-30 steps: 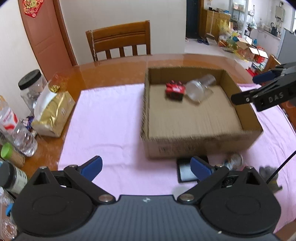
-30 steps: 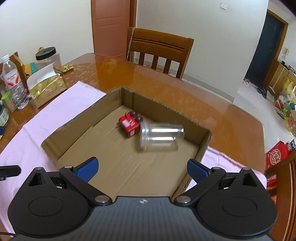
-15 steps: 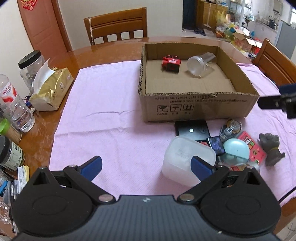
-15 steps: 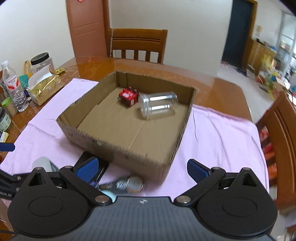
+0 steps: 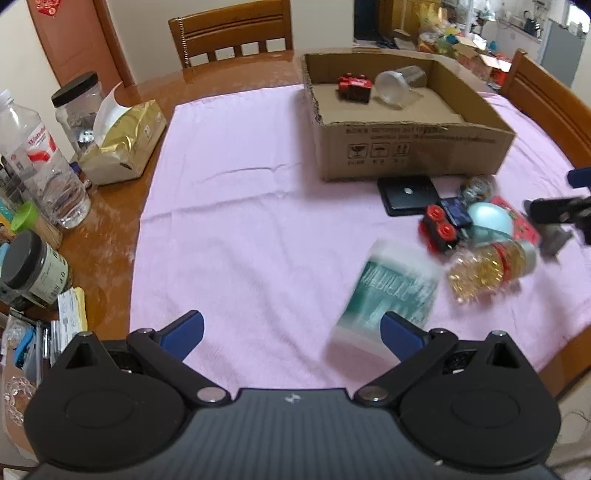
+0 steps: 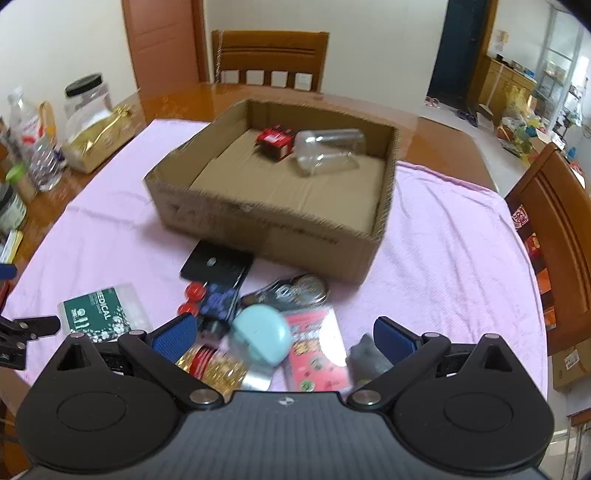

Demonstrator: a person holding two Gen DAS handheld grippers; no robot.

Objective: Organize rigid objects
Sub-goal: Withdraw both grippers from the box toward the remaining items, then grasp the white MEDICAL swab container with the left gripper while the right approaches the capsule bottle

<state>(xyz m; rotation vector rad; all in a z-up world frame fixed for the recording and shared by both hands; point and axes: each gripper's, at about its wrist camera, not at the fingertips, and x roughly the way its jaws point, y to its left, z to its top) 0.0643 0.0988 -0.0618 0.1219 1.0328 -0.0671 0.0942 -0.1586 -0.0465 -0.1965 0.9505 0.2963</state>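
Observation:
An open cardboard box (image 5: 410,151) (image 6: 266,225) on the pink cloth holds a red toy car (image 5: 354,85) (image 6: 275,142) and a clear jar (image 5: 399,86) (image 6: 328,151) on its side. In front of it lies a pile: black square case (image 5: 408,194) (image 6: 218,266), red-wheeled toy (image 5: 441,227), teal egg-shaped case (image 6: 262,334), red card (image 6: 317,354), bottle of yellow beads (image 5: 484,269), grey figurine (image 6: 369,360), green-labelled plastic box (image 5: 395,291) (image 6: 103,314). My left gripper (image 5: 291,332) is open above the cloth. My right gripper (image 6: 282,334) is open over the pile.
Bottles, jars and a gold tissue pack (image 5: 122,147) crowd the wooden table's left edge (image 5: 99,236). Wooden chairs stand at the far side (image 5: 232,33) and at the right (image 6: 554,229). The right gripper's finger (image 5: 554,212) shows at the right edge of the left wrist view.
Both grippers have pulled back from the box toward the near edge, bringing the pile of items into view. The jar and red car stay in the box.

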